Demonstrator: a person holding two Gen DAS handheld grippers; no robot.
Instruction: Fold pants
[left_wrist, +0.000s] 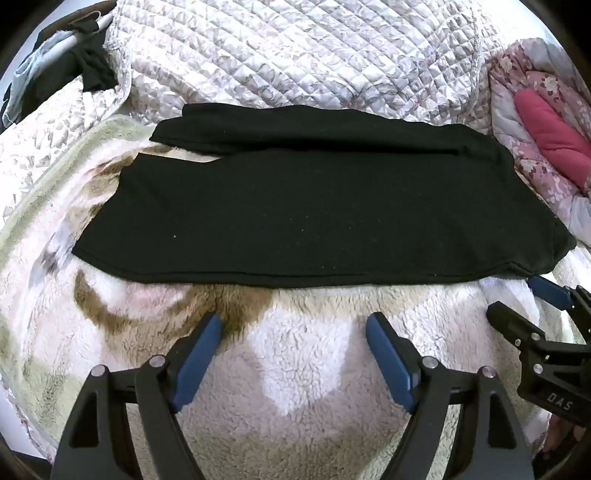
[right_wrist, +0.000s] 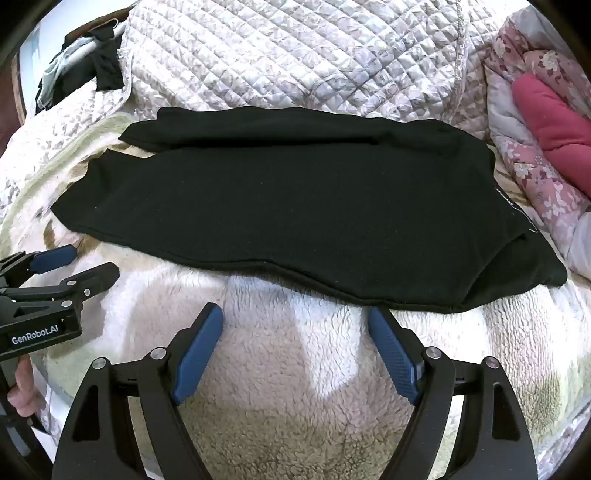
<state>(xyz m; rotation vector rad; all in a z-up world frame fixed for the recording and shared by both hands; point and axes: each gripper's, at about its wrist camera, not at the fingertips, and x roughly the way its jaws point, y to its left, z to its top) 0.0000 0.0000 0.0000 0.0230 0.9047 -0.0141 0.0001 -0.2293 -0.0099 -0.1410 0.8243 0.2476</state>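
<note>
Above the fleece blanket, the left gripper and right gripper hold their fingers wide apart and empty, just short of the black pants lying flat across the bed.

pants: plain black is being shown, flecked with tiny pale specks
fleece blanket: cream-white is being shown, patterned with brown and pale green patches
quilted bedspread: white is being shown, printed with a grey-lilac leaf pattern across diamond stitching
floral quilt: pink is being shown, scattered with small white blossoms
pillow: solid deep pink is being shown
left gripper: black frame is being shown, with blue finger pads
right gripper: black frame is being shown, with blue ribbed pads
clothes heap: black and pale grey-blue are being shown
</note>
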